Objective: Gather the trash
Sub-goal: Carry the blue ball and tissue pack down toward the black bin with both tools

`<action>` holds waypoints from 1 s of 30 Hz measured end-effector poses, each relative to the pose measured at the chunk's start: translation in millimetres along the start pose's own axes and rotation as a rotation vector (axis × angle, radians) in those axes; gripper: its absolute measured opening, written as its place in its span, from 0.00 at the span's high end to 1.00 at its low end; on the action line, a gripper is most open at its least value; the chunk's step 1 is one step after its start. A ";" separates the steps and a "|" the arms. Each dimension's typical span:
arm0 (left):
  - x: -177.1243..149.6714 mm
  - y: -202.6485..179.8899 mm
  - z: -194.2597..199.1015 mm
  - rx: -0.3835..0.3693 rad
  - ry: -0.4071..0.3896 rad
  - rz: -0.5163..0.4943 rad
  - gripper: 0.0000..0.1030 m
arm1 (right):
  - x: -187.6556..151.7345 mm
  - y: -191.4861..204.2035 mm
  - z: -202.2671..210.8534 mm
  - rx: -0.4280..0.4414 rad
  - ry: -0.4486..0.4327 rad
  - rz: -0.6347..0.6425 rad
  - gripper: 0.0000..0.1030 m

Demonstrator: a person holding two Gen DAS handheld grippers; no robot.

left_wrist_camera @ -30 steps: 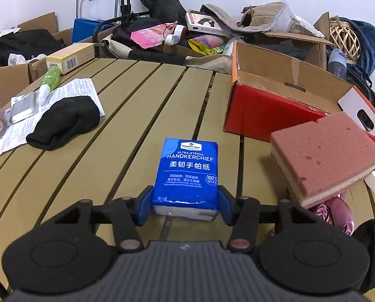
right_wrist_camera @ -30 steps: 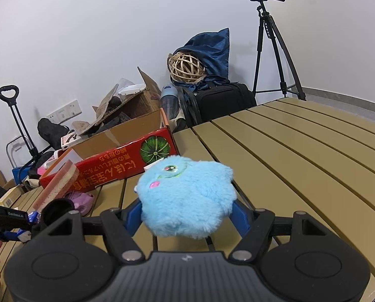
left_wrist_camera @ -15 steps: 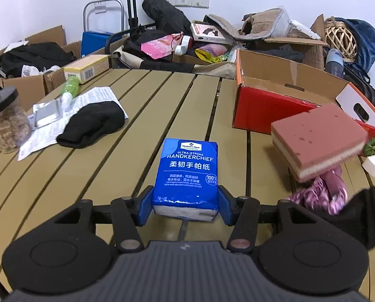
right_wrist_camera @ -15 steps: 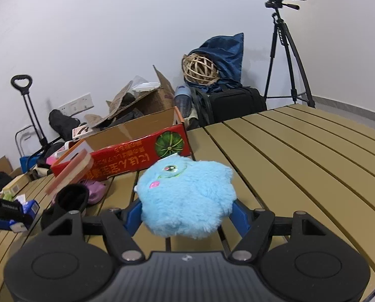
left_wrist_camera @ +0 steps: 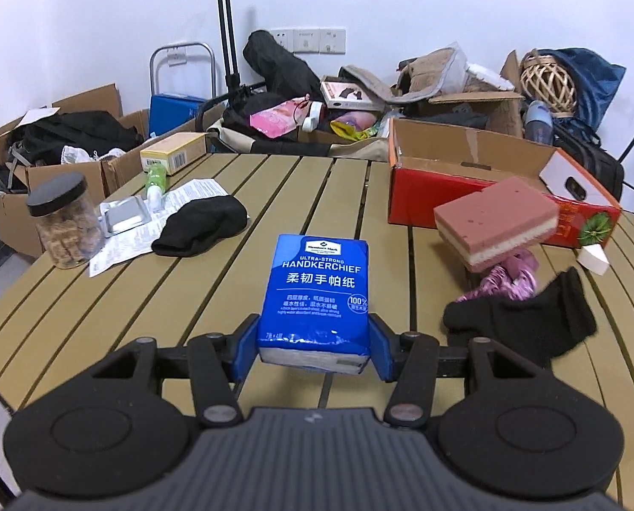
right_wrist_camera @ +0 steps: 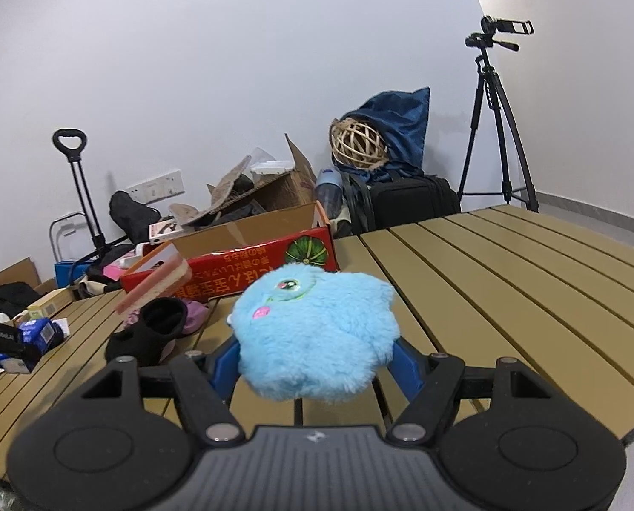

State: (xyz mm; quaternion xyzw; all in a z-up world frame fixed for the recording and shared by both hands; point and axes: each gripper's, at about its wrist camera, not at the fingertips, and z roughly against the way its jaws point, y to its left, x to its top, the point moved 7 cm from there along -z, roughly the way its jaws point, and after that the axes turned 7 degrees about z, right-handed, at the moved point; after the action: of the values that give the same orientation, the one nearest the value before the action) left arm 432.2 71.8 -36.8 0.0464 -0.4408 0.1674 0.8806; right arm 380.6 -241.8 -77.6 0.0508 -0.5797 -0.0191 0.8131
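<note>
Carrying two things at once leaves little margin for error: the left gripper (left_wrist_camera: pixel 314 351) is clamped on the lower end of a blue tissue pack (left_wrist_camera: pixel 317 300), which juts forward above the slatted table (left_wrist_camera: pixel 104 298), and the right gripper (right_wrist_camera: pixel 312 366) squeezes a fluffy blue plush toy (right_wrist_camera: pixel 314 332) by its sides. The pack is held only near its bottom, so a quick swing could make it pivot or slide out, as its plastic wrap looks slick. The toy is soft and rounded, so it could squirm free if the squeeze eases. The red cardboard box (left_wrist_camera: pixel 478 183) at the table's far side looks like the likely drop spot, though that is a guess. Between it and the grippers lie a pink sponge (left_wrist_camera: pixel 495 221), a black sock (left_wrist_camera: pixel 525 319) and some pink fabric (left_wrist_camera: pixel 508 277); a low pass might snag or knock them.
</note>
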 end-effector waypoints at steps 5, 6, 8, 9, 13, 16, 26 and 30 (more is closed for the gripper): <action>-12.1 4.4 24.7 -0.025 -0.012 -0.001 0.48 | -4.7 1.3 17.9 0.011 -0.013 0.016 0.32; -14.4 4.3 28.2 -0.030 -0.013 -0.003 0.48 | -6.2 1.4 20.7 0.013 -0.012 0.018 0.32; -21.5 5.7 37.2 -0.041 -0.015 -0.008 0.48 | -10.7 1.5 27.3 0.018 -0.009 0.019 0.32; -25.8 6.4 41.8 -0.046 -0.016 -0.010 0.48 | -13.1 1.5 30.5 0.020 -0.008 0.019 0.32; -42.2 10.2 56.0 -0.074 -0.006 0.000 0.48 | -24.8 2.8 44.1 0.019 -0.007 0.041 0.32; -53.7 13.8 66.7 -0.082 -0.002 -0.003 0.48 | -33.6 4.6 53.7 0.031 -0.002 0.051 0.32; -93.1 24.5 101.0 -0.118 0.005 -0.017 0.48 | -61.9 9.1 90.7 0.052 0.018 0.096 0.32; -108.8 28.9 116.4 -0.135 -0.007 -0.028 0.48 | -76.4 10.4 104.2 0.060 0.038 0.116 0.32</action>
State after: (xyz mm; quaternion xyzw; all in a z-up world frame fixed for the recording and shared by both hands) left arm 273.5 44.7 -54.1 -0.0062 -0.4535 0.1249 0.8825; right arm 256.9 -230.8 -114.7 0.0416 -0.5662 0.0462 0.8219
